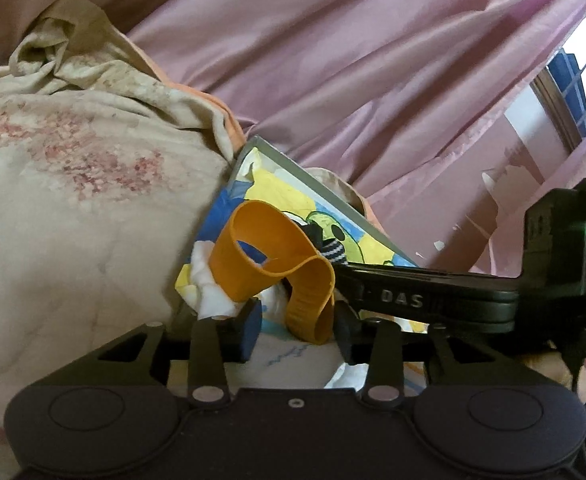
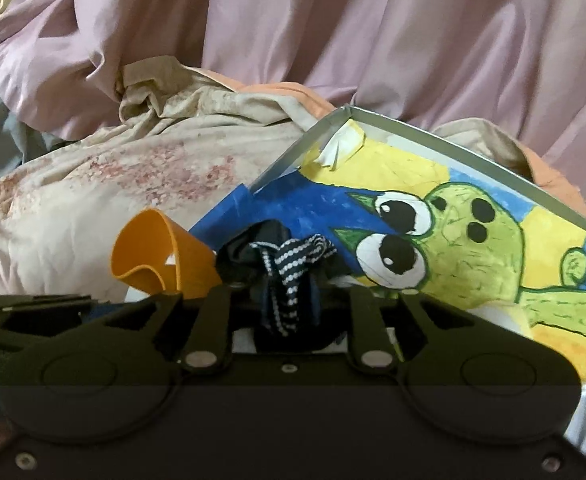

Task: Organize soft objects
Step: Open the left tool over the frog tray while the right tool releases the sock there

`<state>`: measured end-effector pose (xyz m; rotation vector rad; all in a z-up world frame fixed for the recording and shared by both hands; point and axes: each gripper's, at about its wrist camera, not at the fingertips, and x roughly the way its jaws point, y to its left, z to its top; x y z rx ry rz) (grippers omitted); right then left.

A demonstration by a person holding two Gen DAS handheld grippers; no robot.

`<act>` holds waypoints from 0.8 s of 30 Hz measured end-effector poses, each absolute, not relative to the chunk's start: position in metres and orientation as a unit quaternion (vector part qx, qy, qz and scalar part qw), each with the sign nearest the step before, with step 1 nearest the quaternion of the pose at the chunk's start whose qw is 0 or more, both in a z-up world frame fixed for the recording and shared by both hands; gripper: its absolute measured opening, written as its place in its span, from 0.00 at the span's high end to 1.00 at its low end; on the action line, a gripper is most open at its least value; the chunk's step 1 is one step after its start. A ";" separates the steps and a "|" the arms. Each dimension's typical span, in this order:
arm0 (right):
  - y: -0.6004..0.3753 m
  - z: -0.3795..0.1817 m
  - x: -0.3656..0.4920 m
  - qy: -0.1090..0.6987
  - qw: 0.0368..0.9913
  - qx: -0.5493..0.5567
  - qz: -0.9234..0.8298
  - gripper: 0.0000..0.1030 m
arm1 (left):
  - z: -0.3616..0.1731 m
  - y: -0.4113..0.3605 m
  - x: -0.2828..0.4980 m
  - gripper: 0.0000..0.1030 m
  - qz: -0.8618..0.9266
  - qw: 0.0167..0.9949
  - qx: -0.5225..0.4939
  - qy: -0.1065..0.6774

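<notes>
My left gripper (image 1: 299,320) is shut on an orange soft rubber band-like sleeve (image 1: 269,256), which curls up above its fingers. The same orange piece shows in the right wrist view (image 2: 153,256) at the left. My right gripper (image 2: 289,300) is shut on a dark cloth with a black-and-white striped strip (image 2: 293,272); its striped end also shows in the left wrist view (image 1: 333,250). The right gripper's body (image 1: 433,300) crosses the left view from the right. Both grippers hover over a box painted with a green frog (image 2: 453,248).
A cream blanket with red blotches (image 1: 73,184) lies bunched at the left, also seen in the right wrist view (image 2: 133,176). Pink curtains (image 1: 373,60) hang behind. A window (image 1: 585,60) is at the far right. The box's grey rim (image 2: 453,136) tilts upward.
</notes>
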<state>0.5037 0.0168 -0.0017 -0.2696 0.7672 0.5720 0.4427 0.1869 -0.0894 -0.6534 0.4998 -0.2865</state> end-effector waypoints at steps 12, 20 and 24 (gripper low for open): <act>-0.015 0.033 0.486 0.352 0.898 -0.122 0.234 0.48 | -0.080 0.183 0.436 0.28 -0.151 0.904 -0.319 0.241; -0.037 0.066 0.457 0.331 0.907 -0.121 0.230 0.32 | -0.069 0.178 0.428 0.20 -0.136 0.913 -0.302 0.237; -0.048 0.082 0.441 0.317 0.914 -0.114 0.226 0.23 | -0.063 0.179 0.424 0.17 -0.134 0.917 -0.299 0.228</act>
